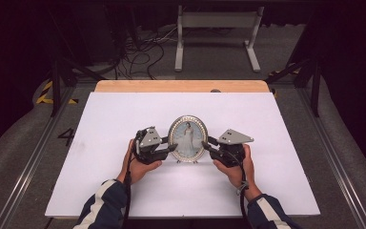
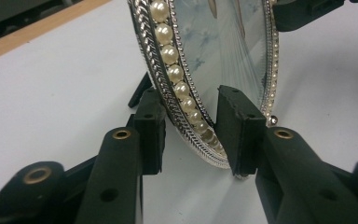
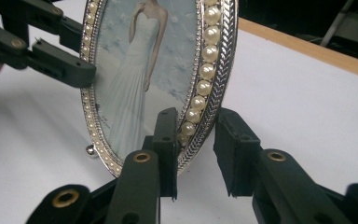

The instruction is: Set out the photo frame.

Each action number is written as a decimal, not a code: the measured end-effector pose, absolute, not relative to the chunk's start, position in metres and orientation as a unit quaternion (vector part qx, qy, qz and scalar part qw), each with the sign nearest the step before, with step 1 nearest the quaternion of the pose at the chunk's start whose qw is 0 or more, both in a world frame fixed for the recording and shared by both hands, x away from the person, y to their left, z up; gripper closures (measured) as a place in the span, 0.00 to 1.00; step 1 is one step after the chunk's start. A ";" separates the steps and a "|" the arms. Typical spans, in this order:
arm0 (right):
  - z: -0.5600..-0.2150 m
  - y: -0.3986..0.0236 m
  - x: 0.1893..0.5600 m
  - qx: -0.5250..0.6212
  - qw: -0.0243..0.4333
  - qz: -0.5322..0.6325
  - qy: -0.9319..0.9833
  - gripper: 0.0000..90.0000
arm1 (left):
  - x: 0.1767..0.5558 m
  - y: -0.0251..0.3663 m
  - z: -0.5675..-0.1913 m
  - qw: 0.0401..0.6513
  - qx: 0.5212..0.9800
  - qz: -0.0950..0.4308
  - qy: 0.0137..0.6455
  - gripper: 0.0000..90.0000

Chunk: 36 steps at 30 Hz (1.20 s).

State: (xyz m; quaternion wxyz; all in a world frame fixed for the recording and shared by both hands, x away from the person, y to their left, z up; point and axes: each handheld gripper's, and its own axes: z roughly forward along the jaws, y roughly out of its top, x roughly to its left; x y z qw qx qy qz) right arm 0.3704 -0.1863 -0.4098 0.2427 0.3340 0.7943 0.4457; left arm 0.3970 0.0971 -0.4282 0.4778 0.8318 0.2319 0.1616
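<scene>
Dim room, grey floor (image 1: 24, 143) (tangled cables (image 1: 140, 55))

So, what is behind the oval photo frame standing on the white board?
Behind the oval photo frame, in the left gripper view, a dark prop leg slants down to the white board. The frame covers the rest of its back and the board right behind it.

High view looks down; both gripper views closely share the oval frame (image 1: 188, 138).
</scene>
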 end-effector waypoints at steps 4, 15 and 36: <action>-0.406 -0.186 0.368 0.327 0.251 0.440 0.798 0.78 | 0.394 0.099 -0.425 0.472 0.835 0.171 0.228 0.71; -0.407 -0.188 0.364 0.319 0.253 0.432 0.805 0.75 | 0.385 0.107 -0.418 0.456 0.838 0.201 0.224 0.65; -0.409 -0.191 0.365 0.322 0.263 0.410 0.812 0.56 | 0.382 0.113 -0.420 0.437 0.840 0.223 0.233 0.38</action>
